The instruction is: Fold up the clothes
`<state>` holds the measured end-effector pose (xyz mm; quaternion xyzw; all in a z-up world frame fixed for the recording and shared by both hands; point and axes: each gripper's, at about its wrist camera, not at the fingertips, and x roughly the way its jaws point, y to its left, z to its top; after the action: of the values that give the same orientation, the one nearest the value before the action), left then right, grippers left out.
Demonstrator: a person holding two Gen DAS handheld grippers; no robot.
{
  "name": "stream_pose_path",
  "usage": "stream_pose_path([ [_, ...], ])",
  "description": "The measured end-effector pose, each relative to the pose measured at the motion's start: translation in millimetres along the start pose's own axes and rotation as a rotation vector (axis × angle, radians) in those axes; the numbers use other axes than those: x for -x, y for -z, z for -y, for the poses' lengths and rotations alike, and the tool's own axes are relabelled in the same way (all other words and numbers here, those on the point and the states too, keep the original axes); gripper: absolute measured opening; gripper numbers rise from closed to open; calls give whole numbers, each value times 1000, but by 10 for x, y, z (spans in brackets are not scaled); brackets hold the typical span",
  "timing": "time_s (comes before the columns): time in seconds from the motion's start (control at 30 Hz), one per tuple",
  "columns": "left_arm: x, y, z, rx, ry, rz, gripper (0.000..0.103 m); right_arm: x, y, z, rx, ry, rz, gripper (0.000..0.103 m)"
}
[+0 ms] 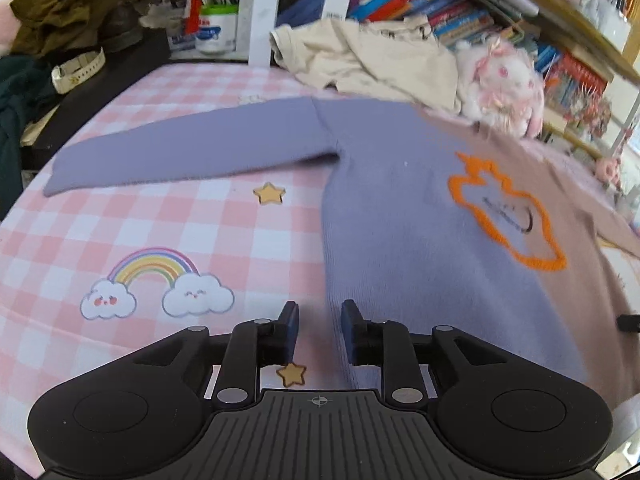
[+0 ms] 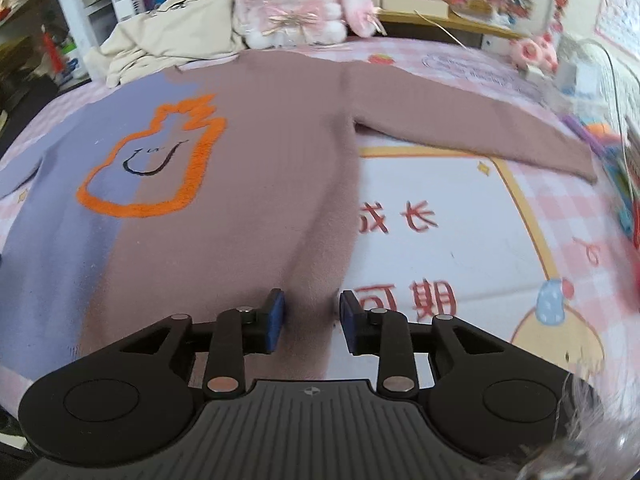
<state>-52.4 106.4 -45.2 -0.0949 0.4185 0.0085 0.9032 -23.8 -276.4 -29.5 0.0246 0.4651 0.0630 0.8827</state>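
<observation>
My pink checked cloth [image 1: 168, 220] covered the whole surface, and the right view alone showed its red Chinese print; I could read 长 and 可期, the rest blurred. One sweater [image 2: 224, 184], half lilac and half brown with an orange outline on the chest, lay flat across the frame's middle, both sleeves spread, the lilac sleeve [image 1: 180, 152] seen whole only in the left view, the brown one [image 2: 472, 128] only in the right. One cream garment [image 1: 372, 56] and one plush rabbit [image 2: 296, 4] sat at the top. I counted two stars [image 1: 269, 193] and one rainbow [image 1: 154, 284]. My left gripper [image 1: 319, 330] stood spread at the lilac hem edge, my right gripper [image 2: 311, 322] spread over the brown hem.
</observation>
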Motion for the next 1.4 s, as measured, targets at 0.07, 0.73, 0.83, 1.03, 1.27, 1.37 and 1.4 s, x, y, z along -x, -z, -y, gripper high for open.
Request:
stream_pose_path([
  [0.07, -12, -6, -14, 18, 8, 7, 28, 12, 16, 4, -12, -7, -1, 26],
  [0.73, -162, -110, 159, 53, -36, 7, 4, 5, 6, -21, 20, 49, 10, 16],
  [0.83, -111, -78, 64, 64, -46, 8, 4, 7, 15, -108, 49, 18, -2, 15],
  [1.03, -83, -80, -132, 72, -14, 6, 5, -18, 21, -255, 98, 9, -3, 15],
  [1.27, -52, -123, -78, 45, -27, 40, 5, -29, 14, -309, 94, 4, -8, 15],
  [1.37, 19, -125, -57, 47, -38, 66, 7, -20, 36, -311, 91, 8, 0, 15],
  [1.4, 42, -126, -49, 47, -41, 75, 11, -18, 34, -294, 77, 8, -2, 16],
])
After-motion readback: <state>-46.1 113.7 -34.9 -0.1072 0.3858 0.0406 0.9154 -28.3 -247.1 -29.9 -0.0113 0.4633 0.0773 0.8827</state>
